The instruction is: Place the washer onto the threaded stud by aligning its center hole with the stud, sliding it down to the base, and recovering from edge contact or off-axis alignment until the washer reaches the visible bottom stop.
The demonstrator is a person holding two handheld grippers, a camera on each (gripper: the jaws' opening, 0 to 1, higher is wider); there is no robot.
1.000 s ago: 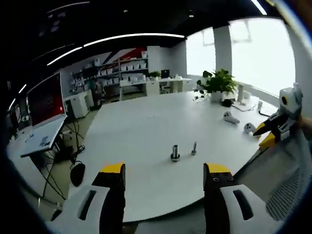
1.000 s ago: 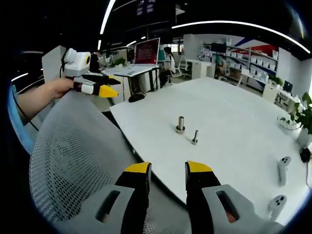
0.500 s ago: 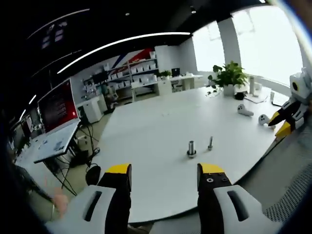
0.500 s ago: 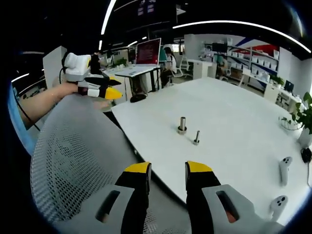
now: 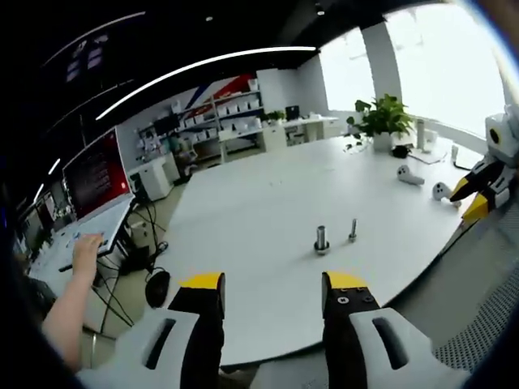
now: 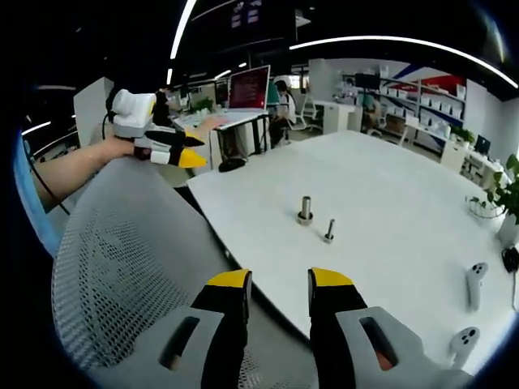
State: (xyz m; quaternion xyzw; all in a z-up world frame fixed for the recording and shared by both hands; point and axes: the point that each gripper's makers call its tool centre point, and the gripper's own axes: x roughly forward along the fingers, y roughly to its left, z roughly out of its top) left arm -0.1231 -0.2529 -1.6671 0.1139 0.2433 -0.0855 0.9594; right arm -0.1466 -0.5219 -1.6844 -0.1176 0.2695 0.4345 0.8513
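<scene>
Your left gripper point(image 5: 272, 284) and right gripper point(image 6: 278, 279) both empty, jaws apart, short of big white bench point(image 5: 243, 219). Thin grey metal threaded stud point(image 6: 329, 230) upright mid-bench, just beside thicker metal post point(image 6: 306, 211). Washer: can't tell where.

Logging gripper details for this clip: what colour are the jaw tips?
Yellow on black jaws, best seen on the right gripper in the right gripper view.

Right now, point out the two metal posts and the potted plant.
thick post point(image 6: 306, 210), right gripper view, mid shaft
thin post point(image 6: 329, 230), right gripper view, mid shaft
potted plant point(image 5: 381, 120), left gripper view, leaves
</scene>
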